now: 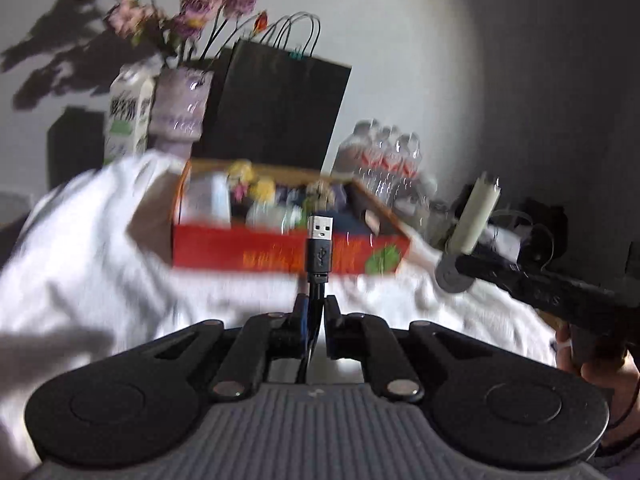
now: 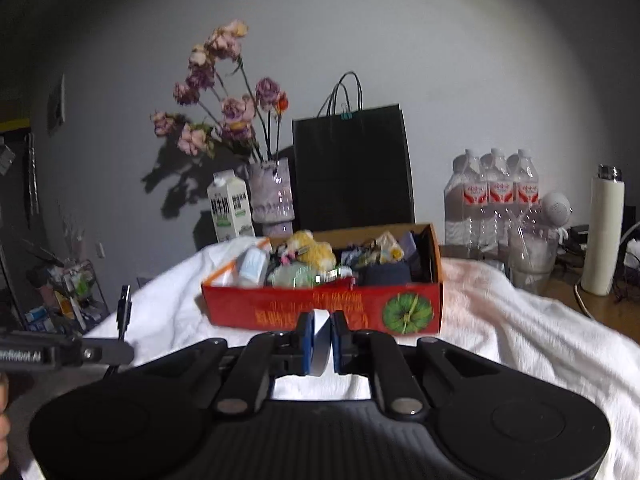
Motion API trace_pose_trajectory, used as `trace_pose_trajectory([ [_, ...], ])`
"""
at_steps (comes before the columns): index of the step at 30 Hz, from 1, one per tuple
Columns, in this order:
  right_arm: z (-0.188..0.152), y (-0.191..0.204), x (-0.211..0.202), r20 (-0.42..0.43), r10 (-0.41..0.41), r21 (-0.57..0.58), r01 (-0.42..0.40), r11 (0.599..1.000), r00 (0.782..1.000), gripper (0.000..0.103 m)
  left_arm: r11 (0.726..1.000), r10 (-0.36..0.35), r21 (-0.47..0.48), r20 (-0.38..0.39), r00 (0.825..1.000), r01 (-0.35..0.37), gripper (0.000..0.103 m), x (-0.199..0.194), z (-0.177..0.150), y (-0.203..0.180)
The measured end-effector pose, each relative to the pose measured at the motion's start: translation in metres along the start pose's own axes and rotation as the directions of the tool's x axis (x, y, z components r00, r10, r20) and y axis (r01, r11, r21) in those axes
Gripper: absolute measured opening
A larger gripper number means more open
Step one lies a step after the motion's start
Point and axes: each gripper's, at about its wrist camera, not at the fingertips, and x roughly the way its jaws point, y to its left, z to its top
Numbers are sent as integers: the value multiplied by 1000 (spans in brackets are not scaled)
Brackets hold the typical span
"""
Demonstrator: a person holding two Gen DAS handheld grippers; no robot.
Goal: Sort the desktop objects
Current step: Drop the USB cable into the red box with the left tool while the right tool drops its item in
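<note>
Left gripper [image 1: 316, 312] grips USB cable [image 1: 320, 248] before red box [image 1: 248, 252].

Red box [image 2: 320, 304]: printed cardboard, slight sheen. Table cover [image 2: 520, 320]: white cloth, rough, creased. Bag [image 2: 352, 168]: matt black paper. Water bottles [image 2: 496, 196]: clear glossy plastic. USB plug [image 1: 320, 229]: bright metal, matt black plastic body.

the left claw [image 1: 316, 312] is clamped on a black usb cable [image 1: 320, 254] whose silver plug stands upright above the fingertips. beyond it, a red cardboard box [image 1: 248, 252] crammed with small blurred items sits on a rumpled white cloth [image 1: 92, 248] over the surface. behind stand a black paper bag [image 1: 280, 112], a milk carton [image 1: 128, 120] and a vase of faded purple flowers [image 1: 180, 108]. the right claw [image 1: 452, 276], at the right edge, holds a pale cylinder [image 1: 476, 216].
</note>
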Motion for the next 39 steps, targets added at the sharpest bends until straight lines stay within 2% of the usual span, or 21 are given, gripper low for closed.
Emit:
trace_pose_trajectory([
  [3, 41, -15, 20, 9, 40, 29, -40, 999, 999, 9, 1000, -3, -5, -20, 1000, 3, 7, 32, 56, 6],
  [7, 89, -33, 76, -42, 76, 101, -72, 992, 996, 9, 1000, -13, 23, -47, 999, 14, 6, 79, 123, 5],
  [9, 106, -36, 106, -68, 74, 108, -67, 992, 995, 9, 999, -18, 47, -56, 998, 20, 6, 100, 147, 4],
  [11, 115, -35, 133, -91, 31, 93, -22, 995, 995, 8, 999, -40, 3, -97, 994, 41, 6, 121, 164, 13],
  [14, 124, -37, 165, -128, -1, 82, 11, 997, 992, 8, 999, -45, 10, -163, 986, 47, 6, 148, 173, 24],
  [18, 126, -44, 196, -186, -19, 70, 33, 997, 982, 8, 994, 30, 106, -294, 955, 1, 6, 194, 166, 35],
  [21, 128, -53, 221, -240, -7, 86, 28, 996, 971, 8, 981, 117, 188, -328, 938, -56, 9, 227, 155, 42],
  [26, 128, -65, 263, -295, 17, 129, 22, 991, 955, 8, 975, 159, 202, -359, 920, -90, 25, 279, 143, 55],
  [27, 128, -67, 271, -305, 33, 144, 12, 989, 952, 8, 975, 165, 199, -368, 915, -95, 34, 287, 142, 57],
  [28, 129, -68, 278, -307, 47, 157, 2, 988, 950, 8, 977, 168, 189, -365, 916, -104, 45, 291, 143, 59],
  [31, 132, -62, 304, -313, 80, 159, -31, 987, 946, 8, 984, 144, 142, -318, 937, -103, 59, 290, 154, 67],
  [33, 132, -56, 326, -339, 99, 144, -52, 988, 935, 8, 987, 144, 110, -300, 943, -116, 63, 285, 163, 74],
  [35, 130, -50, 348, -369, 100, 138, -51, 989, 924, 13, 987, 155, 93, -285, 946, -134, 66, 278, 170, 79],
  [38, 129, -41, 364, -390, 4, 84, 31, 996, 921, 46, 981, 191, 96, -274, 943, -171, 76, 268, 177, 83],
  [39, 130, -39, 363, -382, -22, 68, 51, 996, 924, 47, 978, 203, 95, -272, 941, -183, 78, 264, 178, 85],
])
